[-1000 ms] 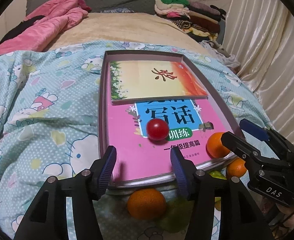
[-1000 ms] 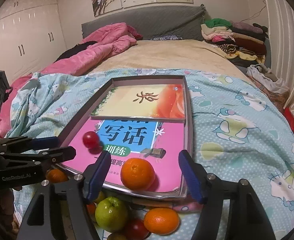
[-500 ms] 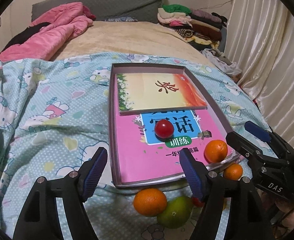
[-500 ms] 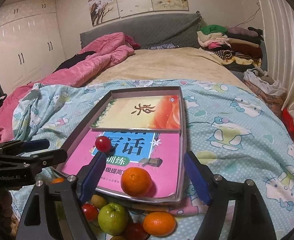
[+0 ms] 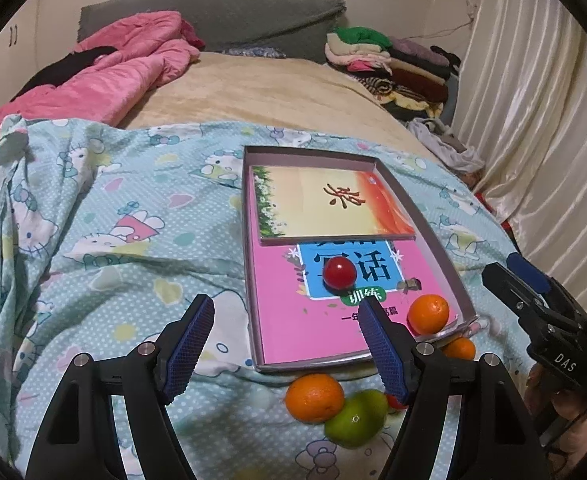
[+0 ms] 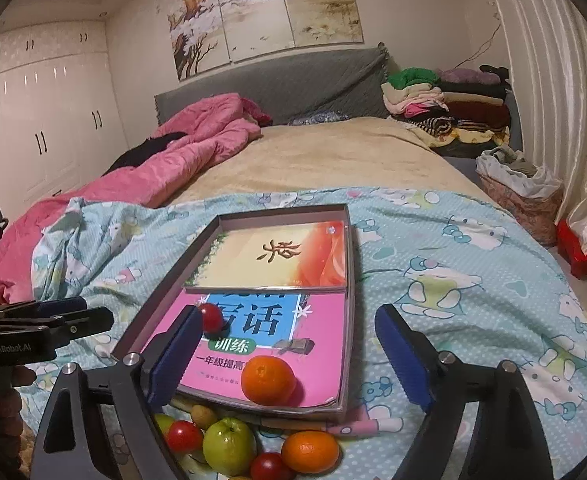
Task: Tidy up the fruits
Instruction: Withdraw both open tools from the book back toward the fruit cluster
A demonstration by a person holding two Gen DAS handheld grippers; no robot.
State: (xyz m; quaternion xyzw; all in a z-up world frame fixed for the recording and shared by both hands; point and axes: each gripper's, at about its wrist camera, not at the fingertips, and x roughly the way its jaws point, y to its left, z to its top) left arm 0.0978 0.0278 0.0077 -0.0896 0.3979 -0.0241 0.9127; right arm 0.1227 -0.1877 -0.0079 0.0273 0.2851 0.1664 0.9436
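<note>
A shallow grey box (image 5: 429,236) (image 6: 165,288) lies on the bed with books inside. On the pink book sit a small red fruit (image 5: 339,273) (image 6: 212,317) and an orange (image 5: 428,313) (image 6: 267,380). Loose fruit lies in front of the box: an orange (image 5: 314,397) (image 6: 310,451), a green apple (image 5: 356,417) (image 6: 228,445), red fruits (image 6: 183,436) and another orange (image 5: 459,349). My left gripper (image 5: 287,340) is open and empty above the box's near left corner. My right gripper (image 6: 287,354) is open and empty, over the box's near edge.
The bed carries a light blue cartoon-print quilt (image 5: 113,240), a pink duvet (image 6: 165,160) at the back left and a pile of folded clothes (image 6: 445,108) at the back right. Curtains (image 5: 541,140) hang on the right. White wardrobes (image 6: 41,128) stand on the left.
Both grippers have pulled back and risen from the box, still open. The fruits in the box have not moved.
</note>
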